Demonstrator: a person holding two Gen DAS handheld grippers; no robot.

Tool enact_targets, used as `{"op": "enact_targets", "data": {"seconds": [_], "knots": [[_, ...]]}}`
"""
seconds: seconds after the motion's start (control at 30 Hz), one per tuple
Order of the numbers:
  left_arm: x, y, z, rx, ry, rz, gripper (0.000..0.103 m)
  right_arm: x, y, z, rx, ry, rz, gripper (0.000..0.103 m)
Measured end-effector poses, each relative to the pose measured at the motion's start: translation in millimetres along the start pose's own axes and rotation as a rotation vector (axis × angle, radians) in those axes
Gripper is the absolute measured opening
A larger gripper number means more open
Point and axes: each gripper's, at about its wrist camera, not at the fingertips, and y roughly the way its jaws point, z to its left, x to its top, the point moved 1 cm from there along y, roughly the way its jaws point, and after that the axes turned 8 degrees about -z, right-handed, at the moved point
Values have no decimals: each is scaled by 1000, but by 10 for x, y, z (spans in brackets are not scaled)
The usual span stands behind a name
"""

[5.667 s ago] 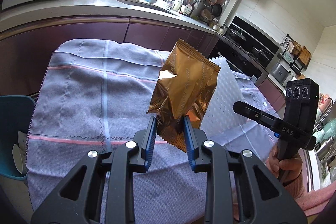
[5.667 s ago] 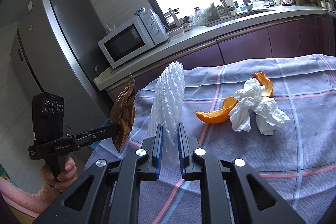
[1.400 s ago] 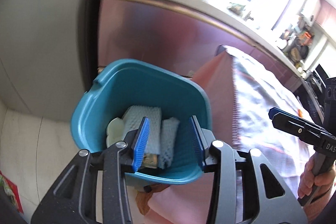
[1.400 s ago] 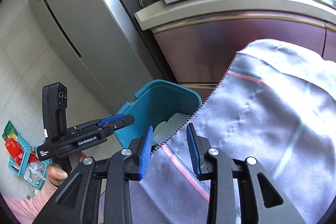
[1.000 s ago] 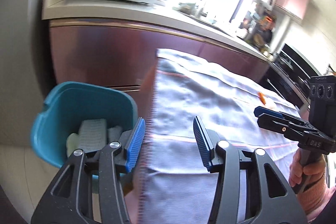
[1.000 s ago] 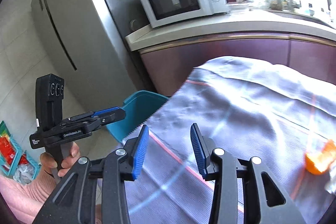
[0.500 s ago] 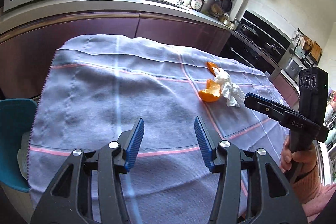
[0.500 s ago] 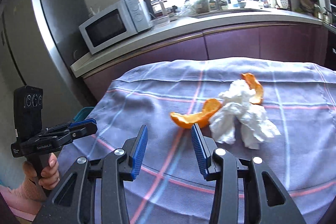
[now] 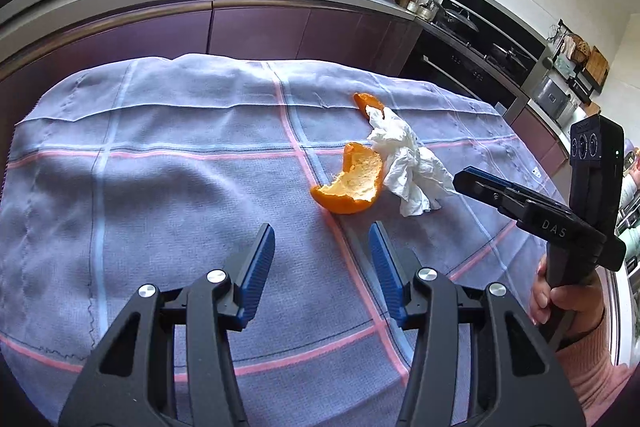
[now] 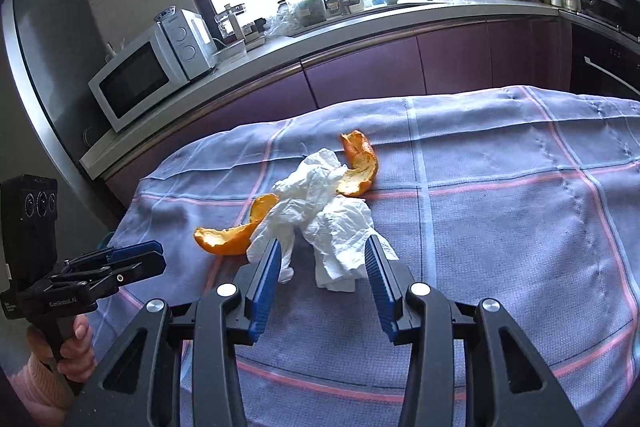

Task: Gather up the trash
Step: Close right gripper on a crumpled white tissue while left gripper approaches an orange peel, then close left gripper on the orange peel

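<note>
Both tools are wide and hold nothing: the right tool (image 10: 320, 271) points at the crumpled white tissue (image 10: 324, 211), the left tool (image 9: 322, 255) at the curved orange peel (image 9: 348, 187), ready to grab.

Crumpled white tissue (image 10: 320, 211) on checked cloth, touching two curled orange peels (image 9: 352, 183), (image 10: 360, 163)

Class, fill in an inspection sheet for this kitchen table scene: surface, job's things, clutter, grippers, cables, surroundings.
Surface: checked tablecloth covering the table.
Job's things: crumpled tissue between two pieces of orange peel, the near peel and the far peel, both touching it.
Clutter: nothing seen.
Grippers: left gripper open and empty, short of the near peel; right gripper open, framing the tissue's near edge; contact unclear.
Cables: nothing seen.
Surroundings: microwave, counter, sink tap, window.
</note>
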Motion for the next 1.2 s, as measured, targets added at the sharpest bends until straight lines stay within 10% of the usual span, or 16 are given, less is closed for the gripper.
{"op": "enact_targets", "data": {"seconds": [0.33,0.47,0.7,0.9,1.0,1.2], "knots": [[148,372,-17,7,-23,54,36,-4,214,-98,3,-3,60,40],[137,402,-26,-9,-24,64,16,-6,223,-122,17,5,70,13],[118,324,-11,-25,-37,48,5,13,11,-185,45,43,7,8],[128,207,-23,-33,-33,25,6,9,-181,-286,57,101,-38,7],[138,188,-24,-37,-38,22,27,7,-281,-326,59,121,-62,5],[163,276,-67,-30,-37,37,35,-36,-264,-365,43,119,-41,15]]}}
